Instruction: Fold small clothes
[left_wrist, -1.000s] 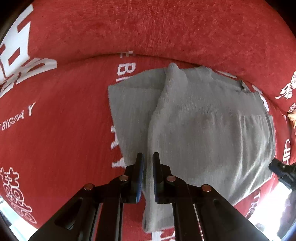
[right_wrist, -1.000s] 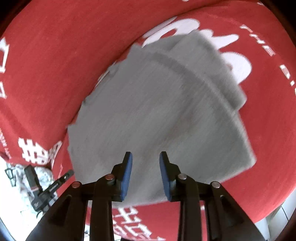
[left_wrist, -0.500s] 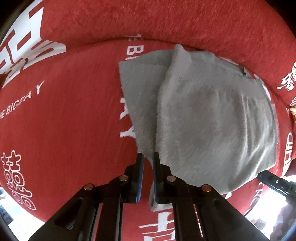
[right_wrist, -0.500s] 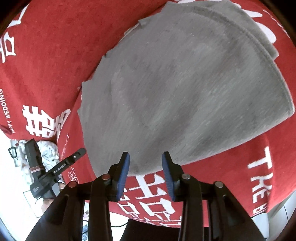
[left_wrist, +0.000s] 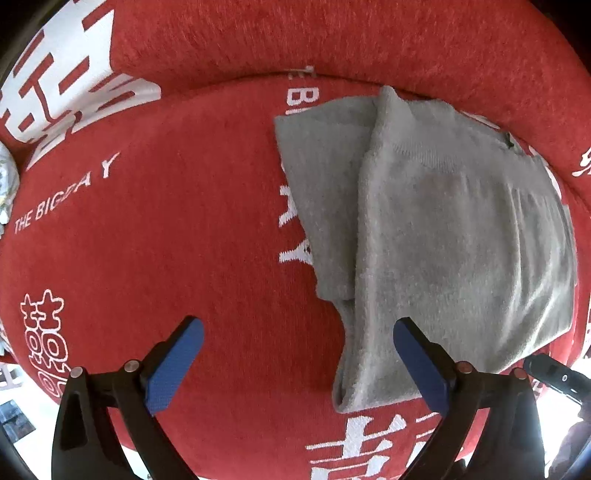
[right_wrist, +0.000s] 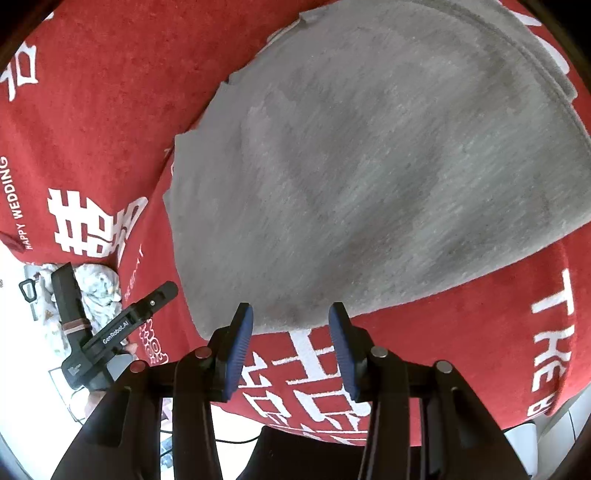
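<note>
Change: left gripper jaws gone from nearly shut 0.5 s ago to wide apart now; grey edge that sat btwn them let go, flap dropped flat.
Left tongs: spread wide, lower part of left wrist view, blue pads empty, nothing clamped. Right-hand pad overlaps the cloth's near edge in frame; touching or just above, can't tell.
Right tongs: right gripper jaws apart, abt same gap as 0.5 s ago, bottom centre of right wrist view, poised at near hem, not gripping.
Garment: grey knit garment on right half of left wrist view, lying on red blanket w/ white lettering. Folded layer on top, thinner under-layer sticking out toward frame centre-left.
Same cloth, right cam: fills centre & upper right, looks smooth, no big bunching.
Extras: patterned white cloth at lower left of right wrist view, off the blanket edge.
Meaning: release reads as one fold just laid down. Prob not finished, under-layer not lined up w/ top layer.
Next, best guess: re-grip an edge for another fold or square up the stray strip.
Risk: soft knit, likely to drag & shift if pinched off-centre.
</note>
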